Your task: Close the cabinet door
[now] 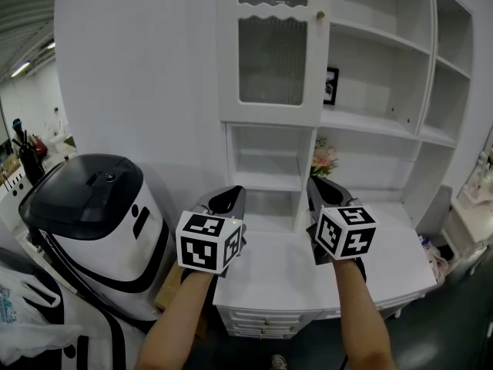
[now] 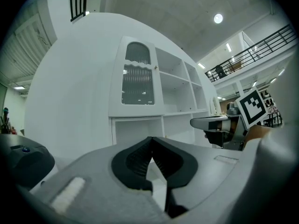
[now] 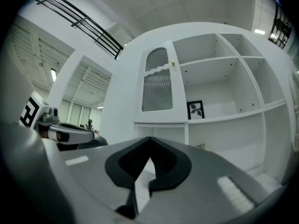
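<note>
The white cabinet's glass-paned door [image 1: 271, 48] stands flush in its frame, with a small brass knob [image 1: 320, 15] at its upper right edge. The same door [image 2: 138, 80] shows ahead in the left gripper view, and the door [image 3: 157, 85] and knob [image 3: 172, 63] in the right gripper view. My left gripper [image 1: 235, 193] and right gripper [image 1: 314, 182] are held side by side over the white counter [image 1: 285, 272], well below the door and apart from it. The left gripper [image 2: 151, 139] has its tips together and holds nothing. The right gripper [image 3: 150, 139] is shut and empty too.
A black-topped white appliance [image 1: 92, 206] stands at the left beside the counter. Open shelves [image 1: 385, 75] fill the cabinet's right side, with a framed picture [image 1: 331, 85] and flowers [image 1: 323, 159]. Drawers [image 1: 262, 322] sit under the counter's front edge.
</note>
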`<state>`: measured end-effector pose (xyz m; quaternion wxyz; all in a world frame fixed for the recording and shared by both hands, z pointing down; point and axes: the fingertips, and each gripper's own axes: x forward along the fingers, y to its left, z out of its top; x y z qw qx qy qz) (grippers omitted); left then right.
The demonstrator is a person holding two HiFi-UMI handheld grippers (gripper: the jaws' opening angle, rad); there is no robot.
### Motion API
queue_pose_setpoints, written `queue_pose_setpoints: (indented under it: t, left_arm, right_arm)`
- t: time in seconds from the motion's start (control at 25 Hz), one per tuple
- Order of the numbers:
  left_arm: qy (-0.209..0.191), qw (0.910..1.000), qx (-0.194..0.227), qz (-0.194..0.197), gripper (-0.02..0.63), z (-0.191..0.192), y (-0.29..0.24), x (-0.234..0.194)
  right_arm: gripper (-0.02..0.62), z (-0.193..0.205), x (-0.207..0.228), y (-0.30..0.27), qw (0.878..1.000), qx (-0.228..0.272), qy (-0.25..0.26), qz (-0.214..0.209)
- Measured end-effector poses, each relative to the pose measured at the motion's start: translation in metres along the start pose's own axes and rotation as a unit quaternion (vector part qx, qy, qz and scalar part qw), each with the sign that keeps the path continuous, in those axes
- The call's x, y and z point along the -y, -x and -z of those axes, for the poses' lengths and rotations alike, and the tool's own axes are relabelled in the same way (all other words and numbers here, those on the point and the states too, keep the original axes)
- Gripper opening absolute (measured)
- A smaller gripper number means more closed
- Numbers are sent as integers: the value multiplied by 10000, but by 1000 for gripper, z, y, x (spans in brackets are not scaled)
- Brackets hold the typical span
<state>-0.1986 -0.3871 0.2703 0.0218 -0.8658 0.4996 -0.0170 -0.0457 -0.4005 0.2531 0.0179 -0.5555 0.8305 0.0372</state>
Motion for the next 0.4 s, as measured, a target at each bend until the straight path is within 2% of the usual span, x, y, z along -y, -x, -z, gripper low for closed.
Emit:
queue_pose_setpoints:
  t: [0.4]
  left_arm:
    - [-44,10000,8,27,0,-2,1,3]
  right_arm:
    - [2,-4,-3,1,10000,45,16,-35]
